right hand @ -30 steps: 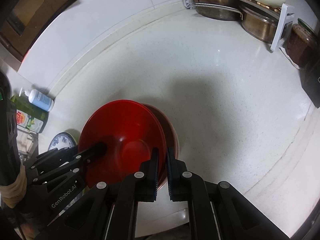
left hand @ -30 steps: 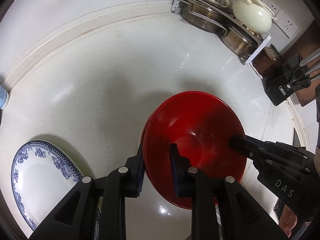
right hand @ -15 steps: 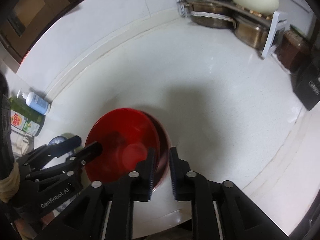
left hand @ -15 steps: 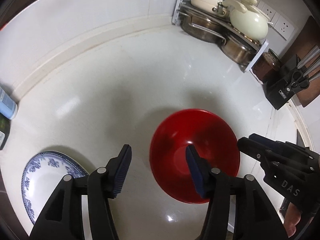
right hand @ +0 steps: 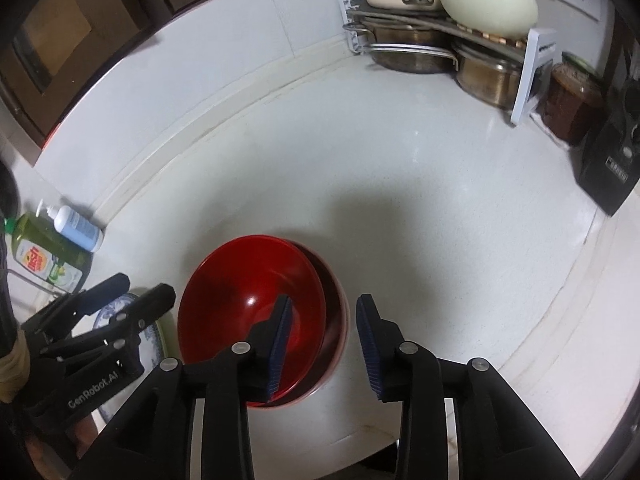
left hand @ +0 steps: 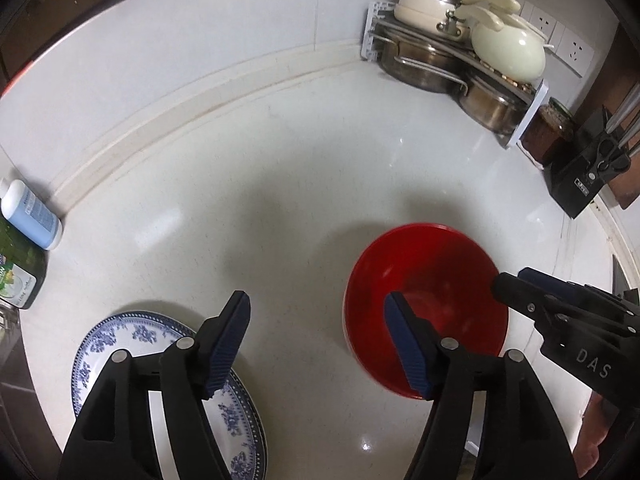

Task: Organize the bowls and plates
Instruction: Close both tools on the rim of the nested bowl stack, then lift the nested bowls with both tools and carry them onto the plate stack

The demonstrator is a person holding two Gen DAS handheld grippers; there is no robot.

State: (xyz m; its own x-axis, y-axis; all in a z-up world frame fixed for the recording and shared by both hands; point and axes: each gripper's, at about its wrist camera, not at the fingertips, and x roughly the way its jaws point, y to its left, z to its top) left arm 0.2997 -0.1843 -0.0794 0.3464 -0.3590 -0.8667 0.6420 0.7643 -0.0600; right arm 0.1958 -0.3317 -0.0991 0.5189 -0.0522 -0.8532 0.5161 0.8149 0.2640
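Note:
A red bowl (left hand: 432, 280) sits nested in a second red bowl (right hand: 334, 320) on the white counter; it also shows in the right wrist view (right hand: 248, 296). A blue-patterned white plate (left hand: 120, 344) lies to its left; it also shows in the right wrist view (right hand: 154, 334). My left gripper (left hand: 318, 340) is open and empty, raised above the counter between plate and bowl. My right gripper (right hand: 324, 344) is open and empty, above the bowls' right rim; it also shows in the left wrist view (left hand: 516, 284).
A corner rack (left hand: 460, 60) with steel pots and cream cookware stands at the back right. A dark jar (left hand: 552, 128) and a black knife block (left hand: 588, 164) stand beside it. Soap bottles (right hand: 60, 236) stand at the left wall.
Both grippers have let go of the red bowl, opened and pulled back upward. The bowl now rests nested in the other one.

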